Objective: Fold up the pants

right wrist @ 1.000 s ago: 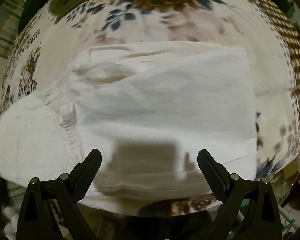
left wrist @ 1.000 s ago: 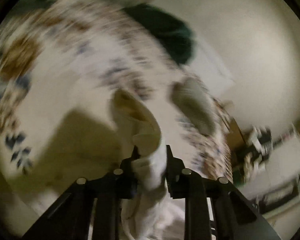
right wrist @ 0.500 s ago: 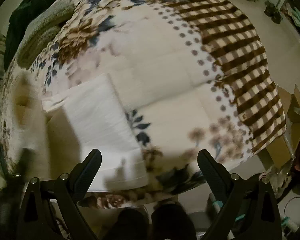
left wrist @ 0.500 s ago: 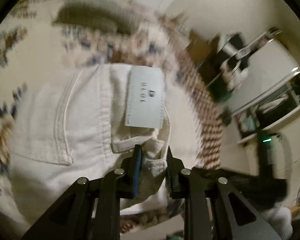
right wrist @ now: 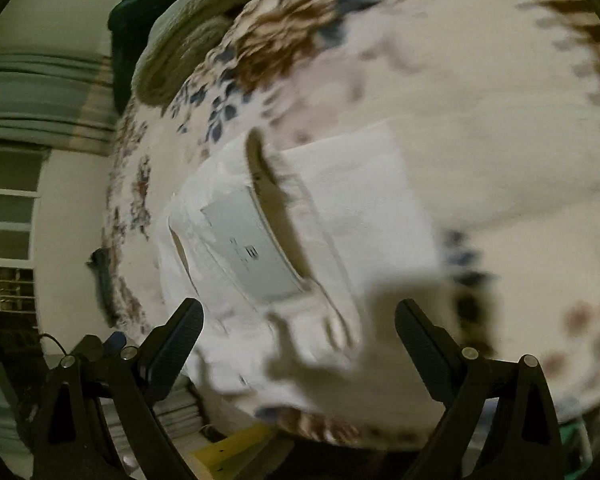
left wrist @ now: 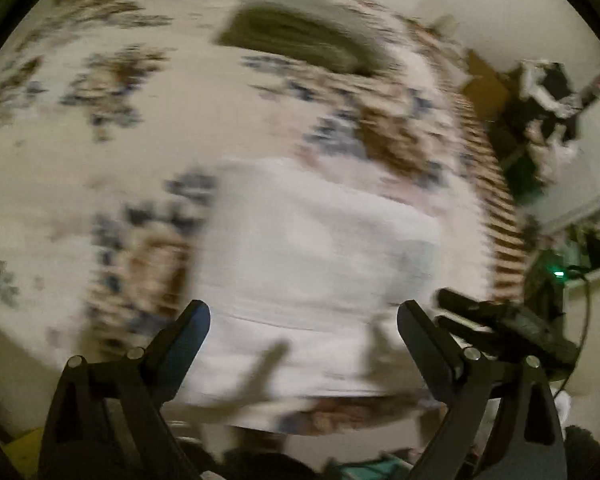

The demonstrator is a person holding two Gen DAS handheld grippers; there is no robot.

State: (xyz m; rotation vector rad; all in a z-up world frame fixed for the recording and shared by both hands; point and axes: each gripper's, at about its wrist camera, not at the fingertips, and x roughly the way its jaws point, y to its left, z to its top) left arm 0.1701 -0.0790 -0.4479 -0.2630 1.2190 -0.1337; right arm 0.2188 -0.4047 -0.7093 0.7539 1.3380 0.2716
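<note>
The white pants (left wrist: 316,264) lie folded into a compact rectangle on the flowered bedspread (left wrist: 100,152), near its front edge. In the right wrist view the pants (right wrist: 372,208) show a grey inner label (right wrist: 248,244) on top. My left gripper (left wrist: 303,320) is open and empty, above the pants' near edge. My right gripper (right wrist: 298,320) is open and empty, also above the pants' near edge. Both views are blurred by motion.
A folded grey-green blanket (left wrist: 296,36) lies at the far side of the bed, also in the right wrist view (right wrist: 188,44), with dark green cloth (right wrist: 140,8) behind it. The other gripper (left wrist: 508,320) shows at the right. Shelves and clutter (left wrist: 552,92) stand beyond the bed.
My left gripper let go of the pants' waistband and opened, then drew back. The waist end now lies folded over the legs. My right gripper stayed open and swung back over the pants.
</note>
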